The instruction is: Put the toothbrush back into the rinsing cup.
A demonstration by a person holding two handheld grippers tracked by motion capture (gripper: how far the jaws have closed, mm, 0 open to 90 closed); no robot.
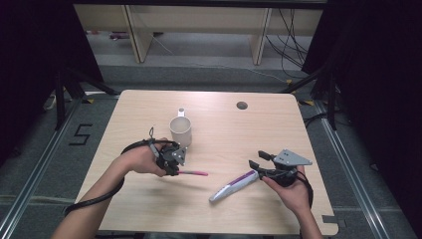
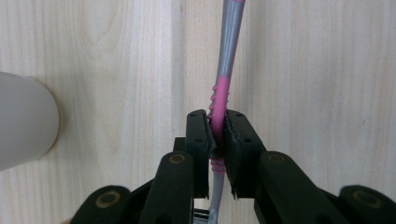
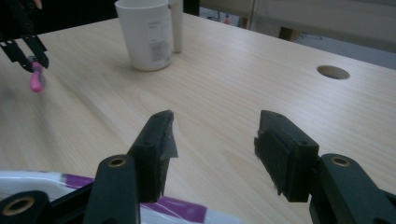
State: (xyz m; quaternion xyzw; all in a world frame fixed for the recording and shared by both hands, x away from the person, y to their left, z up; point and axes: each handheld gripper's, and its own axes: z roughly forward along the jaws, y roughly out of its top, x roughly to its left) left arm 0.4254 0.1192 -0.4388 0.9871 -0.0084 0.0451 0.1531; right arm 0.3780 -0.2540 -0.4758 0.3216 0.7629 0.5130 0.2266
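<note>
Half done by my guess: left gripper was clamped on the pink toothbrush beside the white cup, right gripper gaping over the untouched toothpaste tube.

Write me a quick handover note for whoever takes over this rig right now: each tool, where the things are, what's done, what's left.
Left tool: shut on the pink and grey toothbrush, gripping its ribbed pink grip; the brush sits low over the table.
Right tool: open, holding nothing, beside the purple and white toothpaste tube lying on the table.
White cup: upright behind the left tool.
Done: toothbrush grasped.
Left, probably: brush into the cup; the tube is not yet picked up.
</note>
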